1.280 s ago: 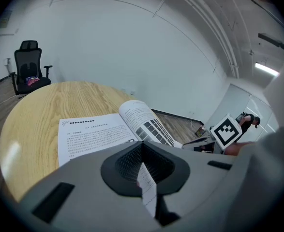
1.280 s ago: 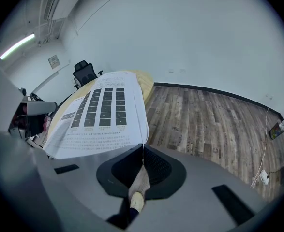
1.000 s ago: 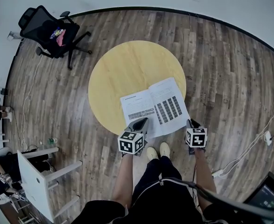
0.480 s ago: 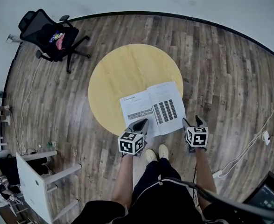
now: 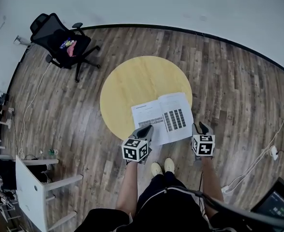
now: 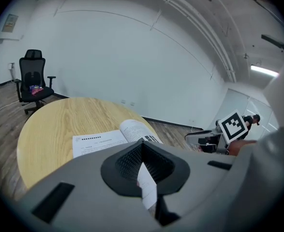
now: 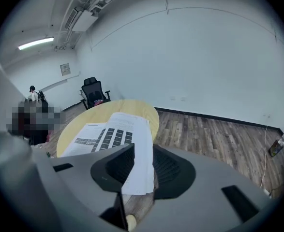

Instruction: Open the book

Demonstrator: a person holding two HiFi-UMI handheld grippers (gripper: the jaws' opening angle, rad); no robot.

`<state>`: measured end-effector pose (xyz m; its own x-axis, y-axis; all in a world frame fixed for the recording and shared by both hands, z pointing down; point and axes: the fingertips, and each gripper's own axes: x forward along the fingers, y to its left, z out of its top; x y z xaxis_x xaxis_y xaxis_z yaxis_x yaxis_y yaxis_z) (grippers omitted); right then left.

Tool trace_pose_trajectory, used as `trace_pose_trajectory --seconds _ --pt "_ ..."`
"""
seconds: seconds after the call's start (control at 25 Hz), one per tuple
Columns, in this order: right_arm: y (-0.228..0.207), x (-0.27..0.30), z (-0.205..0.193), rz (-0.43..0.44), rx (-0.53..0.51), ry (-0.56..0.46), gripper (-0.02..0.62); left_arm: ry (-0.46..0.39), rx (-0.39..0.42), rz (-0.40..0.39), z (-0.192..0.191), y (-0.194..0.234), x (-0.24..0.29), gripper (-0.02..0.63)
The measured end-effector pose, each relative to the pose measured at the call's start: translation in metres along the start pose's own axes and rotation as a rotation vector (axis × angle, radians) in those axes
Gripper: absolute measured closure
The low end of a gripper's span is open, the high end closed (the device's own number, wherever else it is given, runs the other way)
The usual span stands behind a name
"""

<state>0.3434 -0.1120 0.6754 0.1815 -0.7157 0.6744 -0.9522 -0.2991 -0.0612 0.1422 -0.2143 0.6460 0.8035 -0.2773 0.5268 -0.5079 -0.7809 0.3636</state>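
Head view looks down on a wood-plank floor (image 5: 238, 81) and a round yellow desk (image 5: 132, 81). An open book (image 5: 163, 117) lies at the desk's near edge, its near corners overhanging the rim. The left claw (image 5: 146, 128), at the book's near-left corner, is clenched on a sliver of white page. The right claw (image 5: 201, 126), at the near-right corner, is released. Its jaws have just been closing, and the page corner lies unpressed between them.

wood floor (image 5: 238, 81) | white wall (image 5: 180, 4) | black office chair (image 5: 64, 45) | round table (image 5: 142, 76)
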Motion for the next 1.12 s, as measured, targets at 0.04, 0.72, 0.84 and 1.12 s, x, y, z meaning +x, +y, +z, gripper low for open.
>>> trace_pose_trajectory --seconds 0.04,0.72,0.84,1.12 --pt "0.003 -0.003 0.006 -0.012 -0.014 -0.017 0.498 -0.011 0.002 0.003 0.004 0.001 -0.004 0.607" --pt "0.108 -0.052 0.098 0.125 -0.143 -0.224 0.589 -0.212 0.057 0.062 0.069 0.001 -0.094 0.607" --pt "0.133 -0.057 0.117 0.16 -0.172 -0.255 0.589 -0.25 0.069 0.081 0.085 0.006 -0.113 0.607" --pt "0.181 -0.066 0.151 0.243 -0.243 -0.323 0.589 -0.334 0.083 0.155 0.107 0.021 -0.157 0.607"
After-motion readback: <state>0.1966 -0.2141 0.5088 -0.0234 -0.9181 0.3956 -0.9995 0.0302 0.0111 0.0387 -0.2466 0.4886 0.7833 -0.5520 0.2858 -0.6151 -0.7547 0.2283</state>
